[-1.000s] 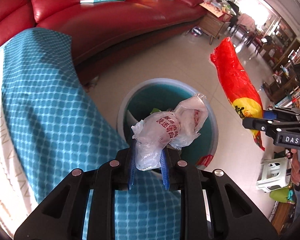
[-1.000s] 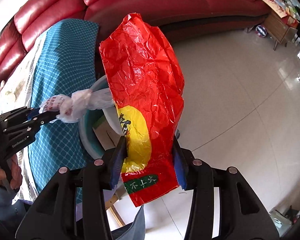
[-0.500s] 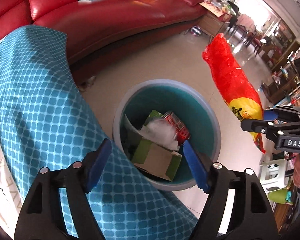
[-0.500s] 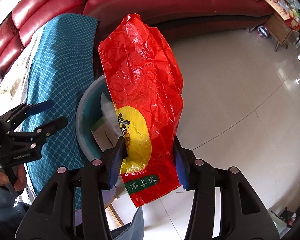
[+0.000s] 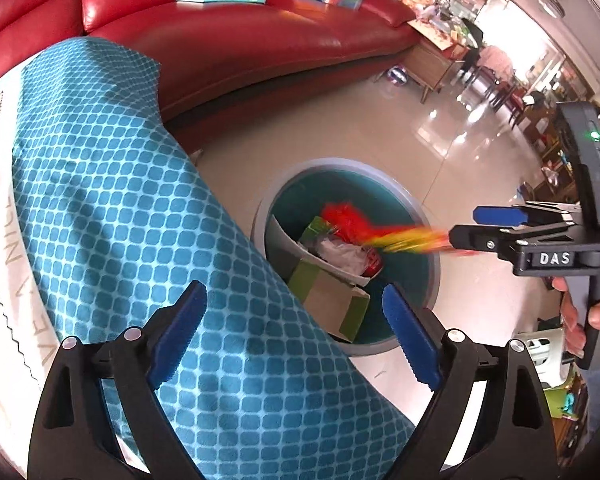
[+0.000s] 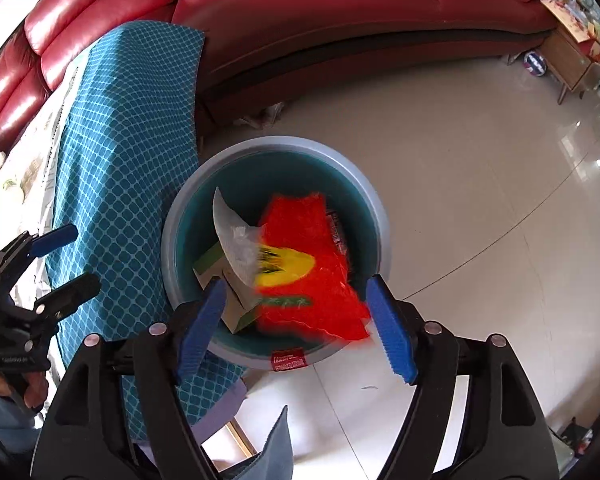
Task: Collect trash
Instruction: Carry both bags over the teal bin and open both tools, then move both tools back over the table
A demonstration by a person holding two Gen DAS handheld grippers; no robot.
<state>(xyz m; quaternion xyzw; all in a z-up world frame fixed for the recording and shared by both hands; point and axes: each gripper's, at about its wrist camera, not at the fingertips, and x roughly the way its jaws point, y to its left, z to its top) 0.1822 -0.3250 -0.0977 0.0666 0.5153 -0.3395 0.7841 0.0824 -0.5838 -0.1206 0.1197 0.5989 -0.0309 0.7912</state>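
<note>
A round bin (image 5: 340, 162) with a grey rim (image 6: 276, 142) and a teal inside stands on the floor beside the table. In it lie a crumpled white plastic bag (image 5: 342, 254), a green cardboard box (image 5: 332, 300) and other scraps. A red and yellow plastic bag (image 6: 300, 248) is blurred as it drops loose into the bin; the same red bag (image 5: 356, 222) shows in the left wrist view. Above the bin, my right gripper (image 6: 296, 324) is opening, its pads off the bag. My left gripper (image 5: 294, 336) is opening wide with nothing between its fingers, over the table edge and the bin.
A table under a teal patterned cloth (image 5: 120, 220) stands left of the bin. A red leather sofa (image 5: 240, 40) curves behind. Pale tiled floor (image 6: 480, 200) spreads right of the bin. A white stool (image 5: 540, 350) and wooden furniture (image 5: 432, 64) stand further off.
My left gripper opened and the white plastic bag fell into the bin. My right gripper moved over the bin and opened, and the red bag slid out of it downward.
</note>
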